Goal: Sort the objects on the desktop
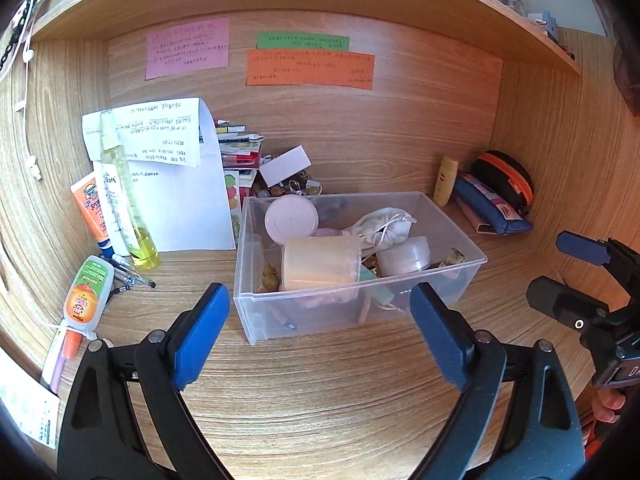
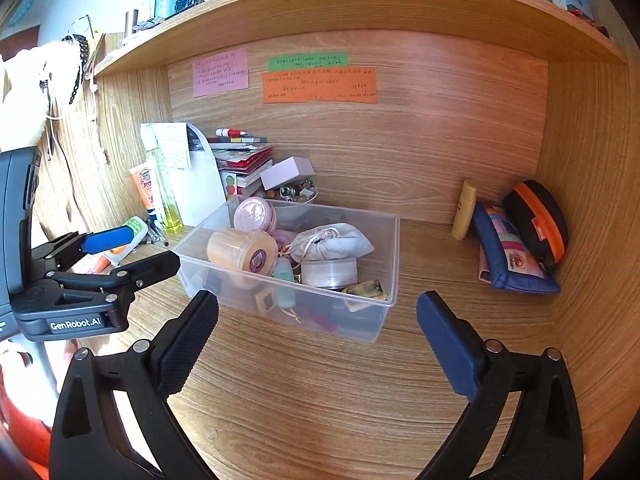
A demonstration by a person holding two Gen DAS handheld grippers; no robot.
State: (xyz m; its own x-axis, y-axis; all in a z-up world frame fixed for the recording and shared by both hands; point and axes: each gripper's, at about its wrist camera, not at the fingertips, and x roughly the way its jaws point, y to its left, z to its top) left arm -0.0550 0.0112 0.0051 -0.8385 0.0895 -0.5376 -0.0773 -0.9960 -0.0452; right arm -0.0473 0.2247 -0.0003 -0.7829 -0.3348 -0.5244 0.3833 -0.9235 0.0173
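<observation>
I hold both tongs released and empty over the bare wood of the desk (image 1: 320, 400), the left tongs (image 1: 320, 328) and the right tongs (image 2: 318, 332) each with jaws spread wide and nothing between the pads, both aimed down at the clear plastic bin (image 1: 256, 312) that sits in the middle of the desk just ahead of them. The bin is where the loose small things are gathered, I judge: a pale round tub (image 1: 320, 262) lies on its side near the front wall, a pink round lid (image 1: 291, 216) leans behind it, a white drawstring pouch (image 1: 382, 226) rests toward the middle, and a low frosted jar (image 1: 404, 254) sits beside the pouch, with small bits I cannot make out underneath. Lying sideways as it does, the tub would probably roll if nudged. To the left, apart from the bin, stand a tall yellow spray bottle (image 1: 120, 184) and an orange sunscreen tube (image 1: 90, 208) against a white paper folder (image 1: 192, 208), with a small gel bottle (image 1: 86, 292) and a few pens (image 1: 128, 274) lying flat on the wood nearer me. To the right, against the back corner, a small yellow bottle (image 2: 464, 210) stands by a blue pouch (image 2: 508, 256) and a black case with an orange zip (image 2: 538, 220). A pile of books (image 2: 244, 160) and a white box (image 2: 286, 172) crowd the space behind the bin, so reaching over its far wall looks awkward; the near rim is open to me.
</observation>
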